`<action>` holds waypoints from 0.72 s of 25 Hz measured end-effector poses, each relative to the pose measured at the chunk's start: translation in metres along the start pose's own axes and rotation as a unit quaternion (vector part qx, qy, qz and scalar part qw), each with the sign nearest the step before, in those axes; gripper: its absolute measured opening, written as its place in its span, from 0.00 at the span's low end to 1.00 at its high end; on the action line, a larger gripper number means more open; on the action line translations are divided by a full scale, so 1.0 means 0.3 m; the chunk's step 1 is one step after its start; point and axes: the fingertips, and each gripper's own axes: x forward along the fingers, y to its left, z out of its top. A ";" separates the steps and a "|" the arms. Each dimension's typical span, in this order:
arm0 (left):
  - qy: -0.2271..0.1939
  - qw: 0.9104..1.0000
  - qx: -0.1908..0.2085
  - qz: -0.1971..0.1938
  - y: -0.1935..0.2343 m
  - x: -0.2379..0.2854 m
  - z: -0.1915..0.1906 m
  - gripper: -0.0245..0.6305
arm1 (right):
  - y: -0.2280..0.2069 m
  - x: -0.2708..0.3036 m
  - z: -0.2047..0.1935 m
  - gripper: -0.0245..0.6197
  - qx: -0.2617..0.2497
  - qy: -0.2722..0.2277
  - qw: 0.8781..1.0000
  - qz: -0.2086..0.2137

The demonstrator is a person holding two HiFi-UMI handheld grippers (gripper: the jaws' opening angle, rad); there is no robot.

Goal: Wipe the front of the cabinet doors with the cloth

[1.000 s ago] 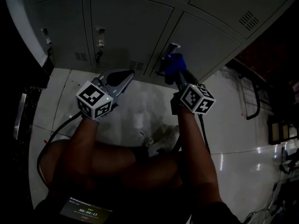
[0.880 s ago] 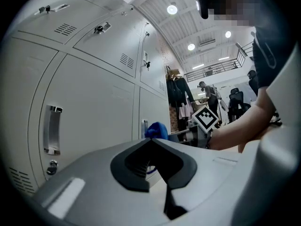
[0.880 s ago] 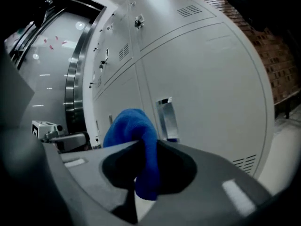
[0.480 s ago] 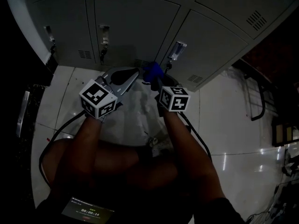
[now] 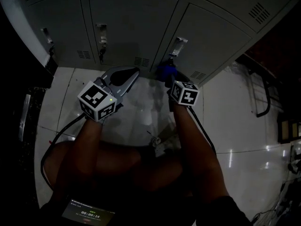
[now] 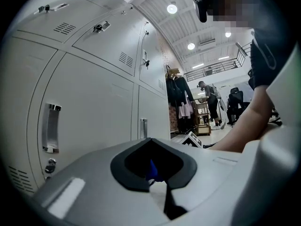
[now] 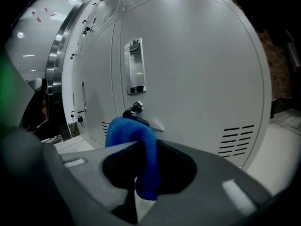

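The grey metal cabinet doors (image 5: pixel 127 27) fill the top of the head view. A blue cloth (image 5: pixel 165 71) is pinched in my right gripper (image 5: pixel 167 77), just below the handle (image 5: pixel 175 46) of the right-hand door. In the right gripper view the cloth (image 7: pixel 136 140) drapes over the shut jaws, close to the door's lock knob (image 7: pixel 136 108) and handle (image 7: pixel 134 67); whether it touches the door is unclear. My left gripper (image 5: pixel 133 73) hangs shut and empty to the left, near the bottom of the middle door (image 6: pixel 94 107).
Vent slots (image 7: pixel 237 135) sit low on the right door. The glossy tiled floor (image 5: pixel 235 121) lies below the cabinet, with a cable (image 5: pixel 61 131) trailing at the left. My knees and a phone (image 5: pixel 87 213) are at the bottom. Another person (image 6: pixel 209 98) stands far off by clothes racks.
My right gripper swung the cloth left from under the handle, then partly back to the right, staying low on the door. The left gripper barely moved.
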 end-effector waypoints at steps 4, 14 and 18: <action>-0.002 1.000 0.004 -0.004 -0.005 -0.001 -0.001 0.04 | -0.079 -0.021 -0.002 0.13 0.003 -0.001 1.000 -0.030; -0.004 1.000 -0.003 -0.006 -0.017 -0.006 0.023 0.04 | -0.292 -0.111 -0.009 0.13 0.070 -0.010 0.993 -0.099; -0.006 1.000 0.001 -0.009 -0.017 -0.002 0.025 0.04 | -0.406 -0.164 -0.011 0.13 0.095 -0.020 0.986 -0.136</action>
